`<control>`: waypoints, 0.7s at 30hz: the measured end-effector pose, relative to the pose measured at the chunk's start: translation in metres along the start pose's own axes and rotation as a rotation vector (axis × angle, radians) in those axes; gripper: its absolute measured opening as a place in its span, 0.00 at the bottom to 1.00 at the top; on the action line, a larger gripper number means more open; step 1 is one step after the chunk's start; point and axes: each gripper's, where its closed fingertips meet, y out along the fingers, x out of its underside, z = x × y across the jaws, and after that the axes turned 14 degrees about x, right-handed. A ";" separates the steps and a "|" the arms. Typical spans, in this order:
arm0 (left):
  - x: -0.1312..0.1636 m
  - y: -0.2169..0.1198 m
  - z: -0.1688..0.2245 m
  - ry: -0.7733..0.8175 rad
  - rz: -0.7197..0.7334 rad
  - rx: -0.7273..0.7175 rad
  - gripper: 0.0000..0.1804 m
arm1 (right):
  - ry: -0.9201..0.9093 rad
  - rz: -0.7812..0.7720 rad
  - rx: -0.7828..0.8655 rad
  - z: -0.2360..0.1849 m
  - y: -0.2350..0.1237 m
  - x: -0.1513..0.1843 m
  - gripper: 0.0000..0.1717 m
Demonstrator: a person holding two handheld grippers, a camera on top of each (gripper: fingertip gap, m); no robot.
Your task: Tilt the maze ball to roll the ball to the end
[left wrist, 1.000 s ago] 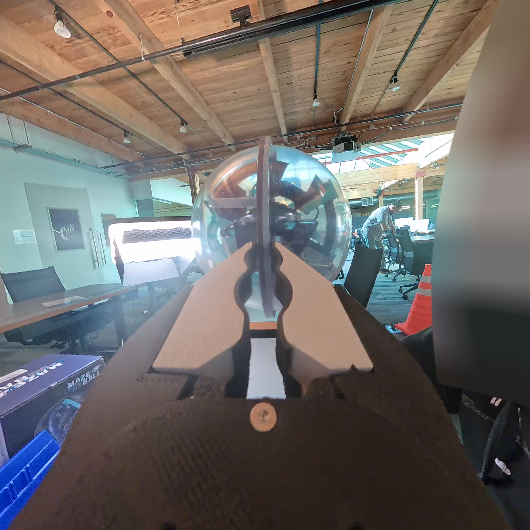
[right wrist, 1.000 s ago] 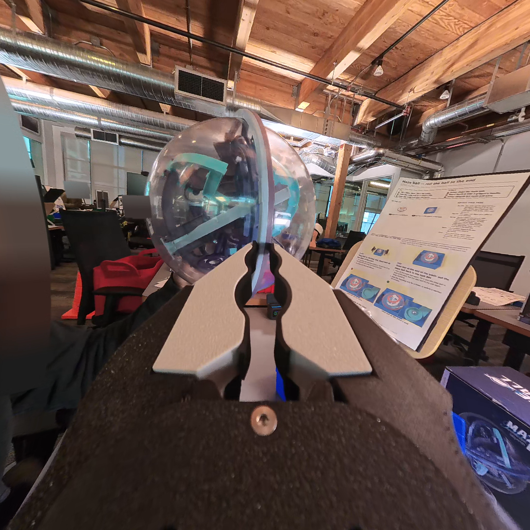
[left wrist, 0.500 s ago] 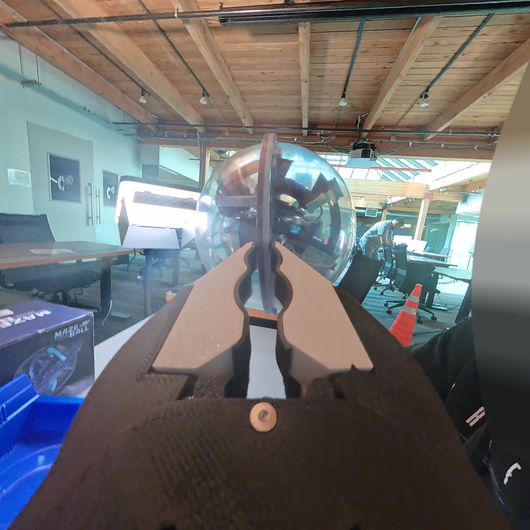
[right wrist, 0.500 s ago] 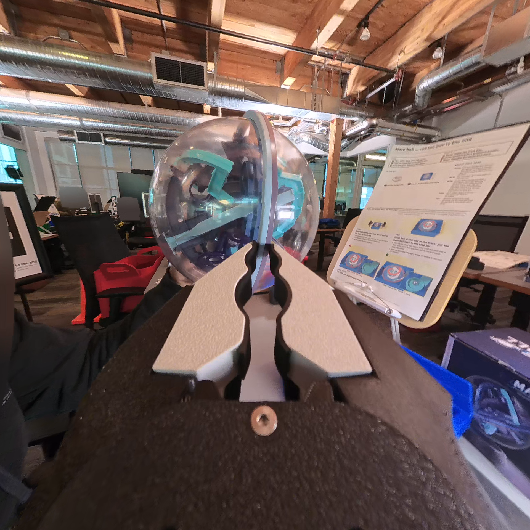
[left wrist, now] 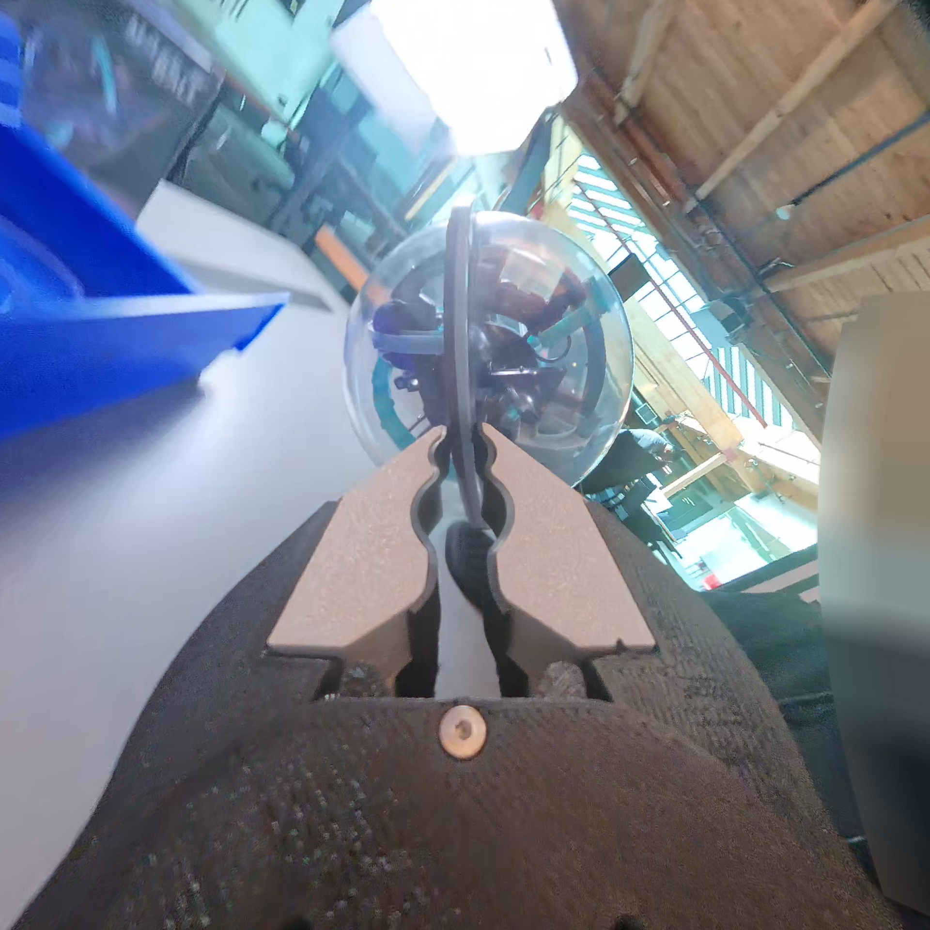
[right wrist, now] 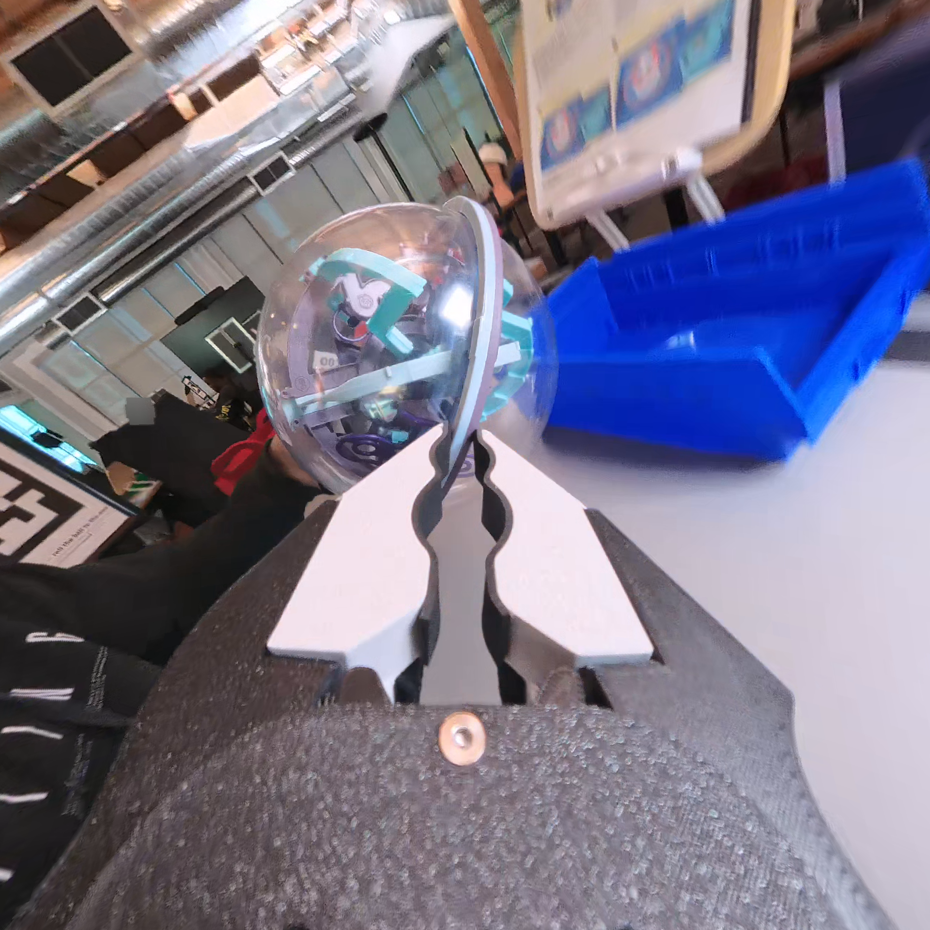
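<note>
You hold the maze ball (left wrist: 488, 342) by its rim in both grippers, left (left wrist: 462, 443) and right (right wrist: 460, 443), above the worktop (right wrist: 755, 553), tilted; its inner ball is not discernible, so progress is unclear.

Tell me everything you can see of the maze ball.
The maze ball is a clear plastic sphere with a flat grey rim running round its middle. Inside are teal tracks, grey struts and a purple spiral piece near the bottom; the small rolling ball cannot be made out. It is held up above the white table, in front of a blue bin. The left gripper and the right gripper each pinch the rim from opposite sides, and the rim leans in the right wrist view.
</note>
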 end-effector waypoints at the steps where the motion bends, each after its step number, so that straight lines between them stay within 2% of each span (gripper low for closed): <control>1: 0.014 -0.003 -0.009 -0.047 -0.018 -0.017 0.04 | 0.037 -0.037 0.015 0.006 -0.001 0.015 0.03; 4: 0.050 -0.012 -0.026 -0.148 -0.075 -0.058 0.04 | 0.131 -0.140 0.053 0.019 -0.007 0.057 0.03; 8: 0.080 -0.019 -0.034 -0.221 -0.137 -0.084 0.04 | 0.236 -0.244 0.061 0.023 -0.016 0.098 0.03; 11: 0.098 -0.023 -0.035 -0.260 -0.195 -0.089 0.04 | 0.278 -0.279 0.060 0.023 -0.023 0.113 0.03; 15: 0.111 -0.023 -0.030 -0.313 -0.214 -0.063 0.04 | 0.311 -0.283 0.045 0.021 -0.029 0.117 0.03; 17: 0.112 -0.024 -0.030 -0.323 -0.211 -0.058 0.04 | 0.281 -0.272 0.047 0.021 -0.030 0.116 0.03; 19: 0.112 -0.023 -0.031 -0.336 -0.201 -0.050 0.04 | 0.164 -0.225 0.070 0.022 -0.029 0.111 0.05; 20: 0.111 -0.023 -0.031 -0.341 -0.193 -0.045 0.04 | 0.071 -0.177 0.075 0.021 -0.029 0.103 0.10; 21: 0.110 -0.022 -0.030 -0.347 -0.186 -0.037 0.04 | -0.030 -0.127 0.060 0.014 -0.030 0.094 0.20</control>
